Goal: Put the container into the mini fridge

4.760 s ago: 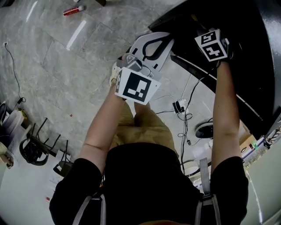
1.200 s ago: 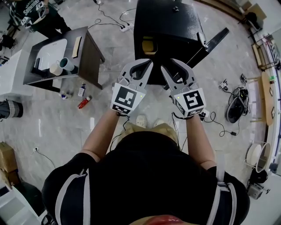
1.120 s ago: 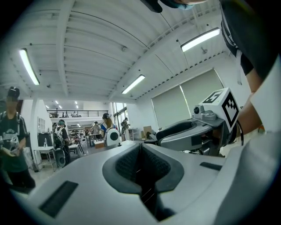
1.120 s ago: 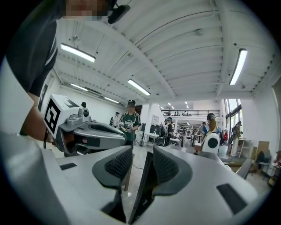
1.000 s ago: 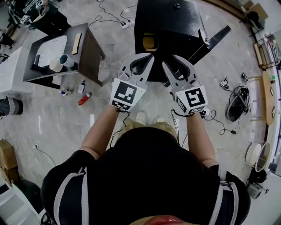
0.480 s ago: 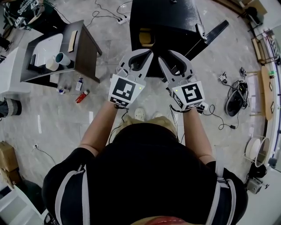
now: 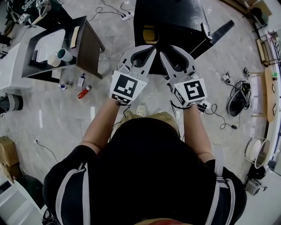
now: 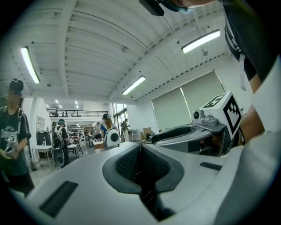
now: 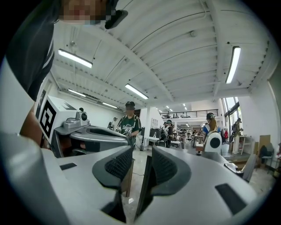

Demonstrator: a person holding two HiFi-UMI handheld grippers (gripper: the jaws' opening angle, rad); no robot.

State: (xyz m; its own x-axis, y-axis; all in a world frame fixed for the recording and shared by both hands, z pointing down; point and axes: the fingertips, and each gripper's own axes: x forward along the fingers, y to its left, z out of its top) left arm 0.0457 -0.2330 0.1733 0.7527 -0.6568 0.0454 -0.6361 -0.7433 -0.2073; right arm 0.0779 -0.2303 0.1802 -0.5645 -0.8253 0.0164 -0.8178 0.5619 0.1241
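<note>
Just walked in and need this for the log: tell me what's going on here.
A person stands facing the black mini fridge, whose door is swung open, and holds a gripper in each hand, raised in front of the chest. The left gripper is shut on nothing. The right gripper has its jaws slightly apart and is also empty. A yellowish container appears to sit inside the fridge already.

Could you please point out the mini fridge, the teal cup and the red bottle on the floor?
mini fridge (image 7: pixel 171 13), head view, its black top.
teal cup (image 7: pixel 65 54), head view, its open top.
red bottle (image 7: pixel 84 92), head view, its body.
</note>
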